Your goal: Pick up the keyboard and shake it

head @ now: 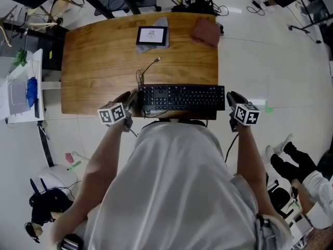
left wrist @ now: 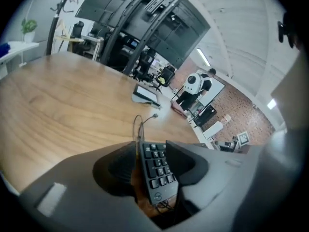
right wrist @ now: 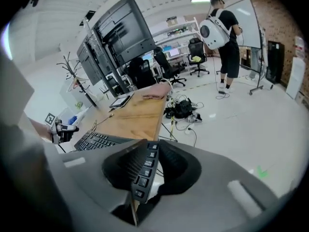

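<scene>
I note black keyboard (head: 182, 98) over the wooden surface's (head: 99, 61) near edge, left hand-held gripper (head: 136, 102) pinching its left end, right hand-held gripper (head: 230, 97) pinching its right end, possibly raised off the wood

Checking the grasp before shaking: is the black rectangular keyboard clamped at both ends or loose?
Clamped: the black keyboard is pinched at each end by the left gripper and the right gripper.

Before me, a wooden table (head: 99, 61) stands on a pale tiled floor (head: 276, 56). Cables (head: 197, 4) tangle beyond it. Dark screens (right wrist: 120, 28), office chairs (right wrist: 197, 52) and a brick wall (right wrist: 282, 11) line the bright room.
</scene>
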Motion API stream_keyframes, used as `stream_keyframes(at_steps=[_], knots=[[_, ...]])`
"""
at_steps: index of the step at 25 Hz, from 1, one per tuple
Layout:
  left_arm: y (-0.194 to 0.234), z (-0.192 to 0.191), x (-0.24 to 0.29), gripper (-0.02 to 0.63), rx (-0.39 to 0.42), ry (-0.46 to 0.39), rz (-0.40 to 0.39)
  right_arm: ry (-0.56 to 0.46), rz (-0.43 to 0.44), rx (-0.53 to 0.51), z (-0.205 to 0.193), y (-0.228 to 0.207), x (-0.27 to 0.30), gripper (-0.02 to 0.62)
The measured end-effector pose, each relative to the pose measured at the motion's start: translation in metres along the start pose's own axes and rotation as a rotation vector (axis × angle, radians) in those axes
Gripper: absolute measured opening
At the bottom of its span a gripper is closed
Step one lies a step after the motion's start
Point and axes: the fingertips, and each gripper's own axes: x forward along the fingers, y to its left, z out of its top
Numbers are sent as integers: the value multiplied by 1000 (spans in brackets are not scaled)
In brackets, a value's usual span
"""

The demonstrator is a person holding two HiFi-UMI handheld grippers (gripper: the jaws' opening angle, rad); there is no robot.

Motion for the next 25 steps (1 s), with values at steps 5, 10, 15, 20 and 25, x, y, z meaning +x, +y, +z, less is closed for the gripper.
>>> stream_keyframes(at_steps=[5,10,15,20,25], knots=[[-53,28,9,56,180,-48,-73,-128,78,-114,48,40,-7,11],[-122,67,10,0,276,-161,-217,-263,254,-209,100,111,-17,3],[-180,100,1,0,325,-272,-339,-348,412,-245,129,173,-32,2],[-208,107,-9,0,386,-310,-401,-375,497,-297,135,215,-43,2],[-219,98,-9,0,425,-295,-430,-360,532,-332,125,238,-40,2]])
